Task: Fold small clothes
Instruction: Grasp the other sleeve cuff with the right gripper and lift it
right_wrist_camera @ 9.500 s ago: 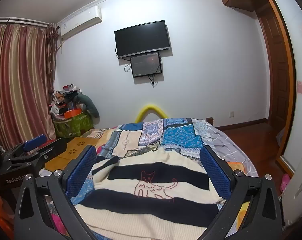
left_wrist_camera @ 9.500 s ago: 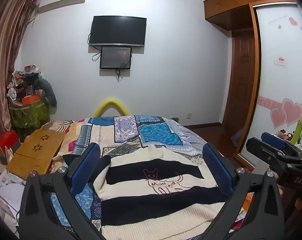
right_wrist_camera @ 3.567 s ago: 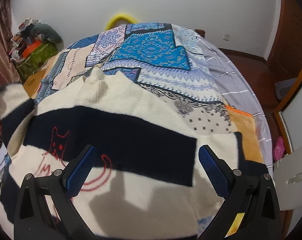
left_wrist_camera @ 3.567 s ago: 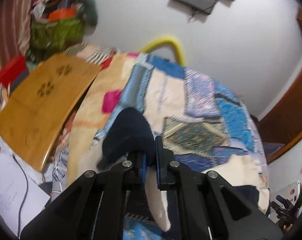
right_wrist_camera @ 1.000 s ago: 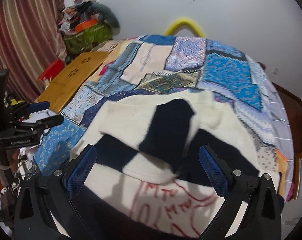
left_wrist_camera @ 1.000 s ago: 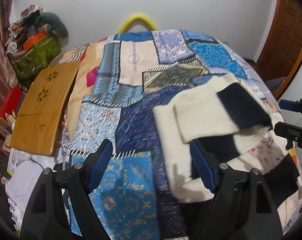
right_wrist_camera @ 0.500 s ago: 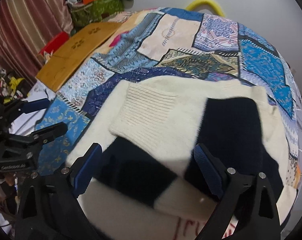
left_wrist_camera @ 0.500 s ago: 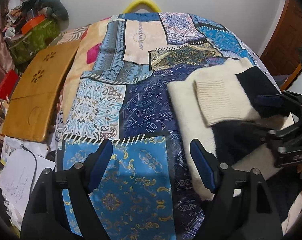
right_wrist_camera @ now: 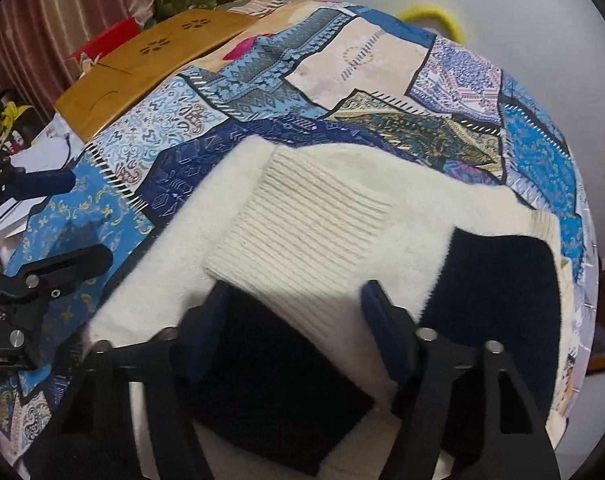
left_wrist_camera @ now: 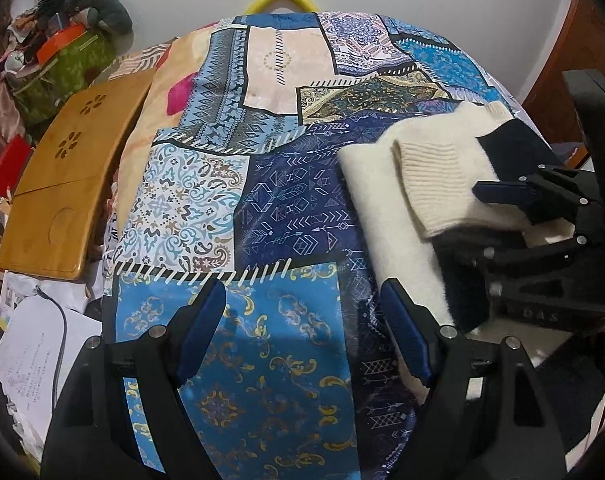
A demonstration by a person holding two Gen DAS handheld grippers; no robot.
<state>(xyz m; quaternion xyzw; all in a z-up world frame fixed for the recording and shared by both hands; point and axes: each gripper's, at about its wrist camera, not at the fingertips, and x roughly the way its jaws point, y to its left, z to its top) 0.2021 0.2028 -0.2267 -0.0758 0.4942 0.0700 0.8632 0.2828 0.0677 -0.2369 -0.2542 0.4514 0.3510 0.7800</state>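
While the right gripper (right_wrist_camera: 290,312) fingers close around the sleeve (right_wrist_camera: 310,216) folded across the sweater (left_wrist_camera: 376,200) on the bed (left_wrist_camera: 238,200), left gripper (left_wrist_camera: 302,336) hangs open, empty. Risk: catching body fabric too, dragging the fold apart.

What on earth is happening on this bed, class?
A person with a tool in each hand is folding a cream and navy striped sweater on a patchwork quilt. One sleeve already lies folded across the body. The right tool is over that sleeve, its jaws closing around the ribbed cuff, though not yet pressing it. The left tool is open above bare quilt beside the sweater, holding nothing.
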